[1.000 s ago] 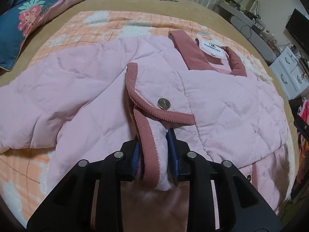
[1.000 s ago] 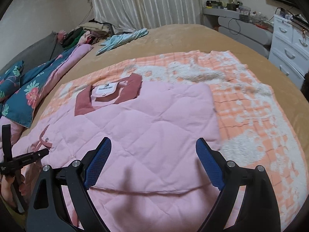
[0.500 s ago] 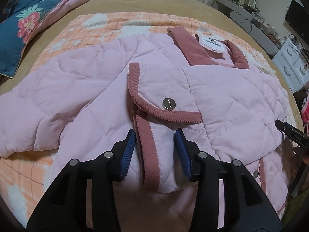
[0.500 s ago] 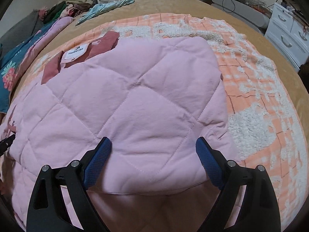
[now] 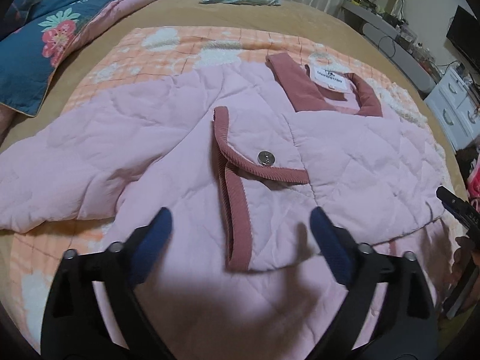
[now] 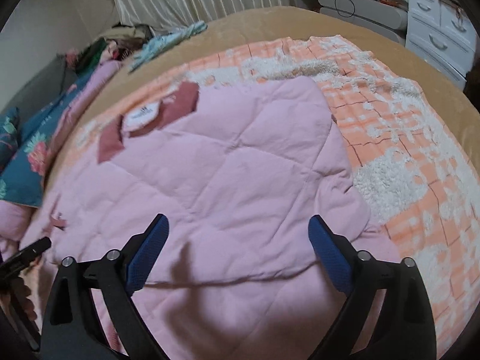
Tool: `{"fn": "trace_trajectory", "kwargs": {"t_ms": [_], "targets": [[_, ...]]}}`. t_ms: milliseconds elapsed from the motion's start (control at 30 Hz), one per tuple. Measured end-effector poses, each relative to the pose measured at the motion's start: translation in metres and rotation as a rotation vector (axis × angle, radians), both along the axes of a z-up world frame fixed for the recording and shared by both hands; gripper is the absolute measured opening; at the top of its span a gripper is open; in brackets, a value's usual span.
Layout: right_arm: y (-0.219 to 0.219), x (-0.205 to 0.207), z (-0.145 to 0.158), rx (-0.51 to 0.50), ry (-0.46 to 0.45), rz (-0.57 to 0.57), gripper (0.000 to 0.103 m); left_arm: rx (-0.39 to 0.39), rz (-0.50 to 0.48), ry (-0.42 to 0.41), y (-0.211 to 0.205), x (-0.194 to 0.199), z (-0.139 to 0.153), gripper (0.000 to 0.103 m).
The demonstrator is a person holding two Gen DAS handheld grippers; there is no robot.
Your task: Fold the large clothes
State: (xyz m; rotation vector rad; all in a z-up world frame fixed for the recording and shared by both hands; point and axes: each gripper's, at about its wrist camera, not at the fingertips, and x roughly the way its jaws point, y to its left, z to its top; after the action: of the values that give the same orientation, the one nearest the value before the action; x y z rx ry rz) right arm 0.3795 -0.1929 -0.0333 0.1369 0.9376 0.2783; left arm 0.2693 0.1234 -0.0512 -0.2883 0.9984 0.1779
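Lying on the bed [image 5: 315, 15], the pink jacket [image 5: 150, 138] is puffing up; both the left gripper [image 5: 241, 240] and right gripper [image 6: 238, 250] are standing wide apart, holding nothing. Its folded-in sleeve is possibly sliding back open.

Brightness: soft, even indoor light; colours a little washed and cool.
Source: overhead, judging by the shadows lying near, under each gripper; no lamp in view.
Shadows: a broad dark patch on the jacket [image 5: 186, 138] near the left gripper [image 5: 241, 234]; a finger-shaped one under the right gripper [image 6: 238, 240].
Glare: only a glint on the snap [image 5: 265, 158].
Blur: right view smeared on its left, label [image 6: 141, 118] unreadable; left view sharper, near pads [image 5: 153, 240] soft.
Distortion: fisheye bends the bed [image 6: 270, 21] into a dome; black corners.
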Motion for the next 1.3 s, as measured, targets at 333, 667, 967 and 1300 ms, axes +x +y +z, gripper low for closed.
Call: {"fn": "trace_trajectory", "kwargs": {"t_ms": [333, 667, 967, 1300], "targets": [[0.011, -0.031, 0.032, -0.025, -0.085, 0.003, 0.099, 0.05, 0.061, -0.005, 0.007, -0.025, 0.025, 0.094], [0.036, -0.062, 0.061, -0.002, -0.143, 0.049, 0.099, 0.043, 0.148, -0.052, 0.037, -0.059, 0.041, 0.094], [0.073, -0.083, 0.093, 0.003, -0.217, 0.097, 0.099, 0.053, 0.203, -0.055, 0.066, -0.086, 0.048, 0.094], [0.132, -0.101, 0.112, 0.006, -0.25, 0.206, 0.099, 0.029, 0.304, -0.073, 0.109, -0.117, 0.046, 0.094]]}}
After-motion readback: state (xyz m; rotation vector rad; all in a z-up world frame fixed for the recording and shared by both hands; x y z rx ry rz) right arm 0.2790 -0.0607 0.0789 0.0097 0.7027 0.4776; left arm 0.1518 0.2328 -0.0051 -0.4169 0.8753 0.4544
